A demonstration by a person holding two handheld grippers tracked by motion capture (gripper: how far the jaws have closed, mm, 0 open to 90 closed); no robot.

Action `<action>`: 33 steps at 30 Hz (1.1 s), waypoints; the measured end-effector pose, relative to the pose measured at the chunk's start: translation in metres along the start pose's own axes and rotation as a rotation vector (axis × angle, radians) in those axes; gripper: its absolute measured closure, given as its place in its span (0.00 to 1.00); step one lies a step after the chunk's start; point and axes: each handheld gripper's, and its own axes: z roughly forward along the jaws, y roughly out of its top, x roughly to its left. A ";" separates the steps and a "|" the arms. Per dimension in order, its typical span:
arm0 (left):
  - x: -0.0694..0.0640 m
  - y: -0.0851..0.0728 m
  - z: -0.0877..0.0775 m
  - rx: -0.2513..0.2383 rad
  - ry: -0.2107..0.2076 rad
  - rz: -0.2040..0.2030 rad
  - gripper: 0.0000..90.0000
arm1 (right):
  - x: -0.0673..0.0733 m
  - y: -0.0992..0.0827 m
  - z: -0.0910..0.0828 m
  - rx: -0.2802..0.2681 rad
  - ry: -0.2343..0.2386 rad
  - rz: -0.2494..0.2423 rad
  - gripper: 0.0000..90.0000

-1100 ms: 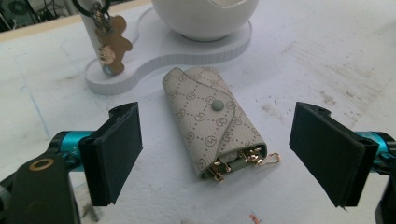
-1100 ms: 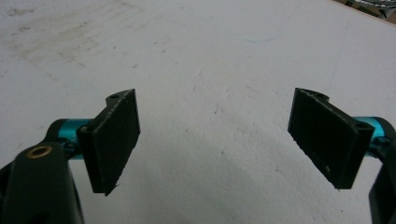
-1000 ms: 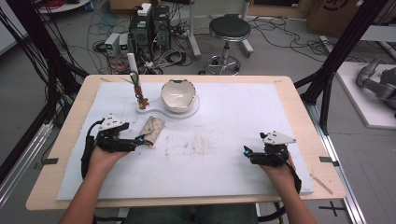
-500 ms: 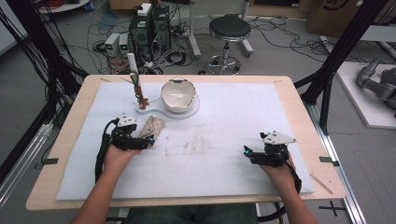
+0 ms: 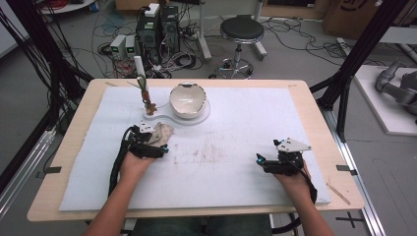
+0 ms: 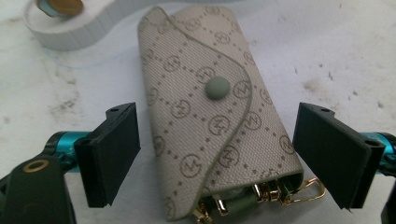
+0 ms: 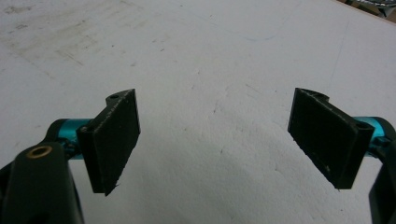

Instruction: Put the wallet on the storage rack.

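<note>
Pouch (image 6: 212, 121) lies flat on the white mat (image 5: 236, 172) that covers our tabletop (image 5: 69, 196), and our left claw (image 6: 217, 154) stands wide around it, one jaw on each side, neither one touching the fabric. It is a beige key pouch with a printed monogram pattern, its flap closed by a round grey-green snap (image 6: 218, 87) (gold clips and a green tab poke out of the open end nearest us). In the high view the left claw (image 5: 164, 147) sits over the pouch (image 5: 161, 132), left of centre and just below a white stand (image 5: 177, 117). That stand carries a bowl (image 5: 188, 100) and a thin upright post (image 5: 142, 83). Our right claw (image 7: 215, 140) is also wide, with bare mat between its jaws; it rests well apart, toward the right edge (image 5: 259, 160)
</note>
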 end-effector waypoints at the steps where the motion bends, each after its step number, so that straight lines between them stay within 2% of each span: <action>1: -0.001 -0.001 0.003 0.006 0.000 0.003 0.17 | 0.000 0.000 0.000 -0.001 0.001 0.002 0.19; 5: 0.001 -0.003 0.003 -0.002 -0.013 -0.021 0.16 | 0.000 0.000 0.000 -0.001 0.000 -0.004 0.19; 10: 0.001 -0.005 0.003 -0.011 -0.013 -0.026 0.16 | 0.000 -0.001 0.000 0.003 -0.001 -0.002 0.19; 15: 0.002 -0.005 0.001 -0.017 -0.029 -0.024 0.22 | 0.000 -0.001 0.000 0.001 0.001 -0.003 0.19; 21: 0.001 -0.005 -0.001 -0.022 -0.049 -0.004 0.35 | -0.001 -0.001 0.000 -0.002 0.001 -0.002 0.19; 28: 0.002 -0.005 -0.003 -0.027 -0.058 -0.022 0.40 | 0.000 -0.001 -0.001 -0.002 0.004 0.001 0.19; 30: 0.003 -0.004 -0.005 -0.021 -0.056 -0.015 0.40 | 0.000 -0.001 -0.001 -0.004 0.000 0.000 0.19; 33: 0.003 0.000 -0.012 -0.048 -0.067 -0.019 0.40 | -0.001 -0.001 -0.001 -0.003 0.000 -0.003 0.19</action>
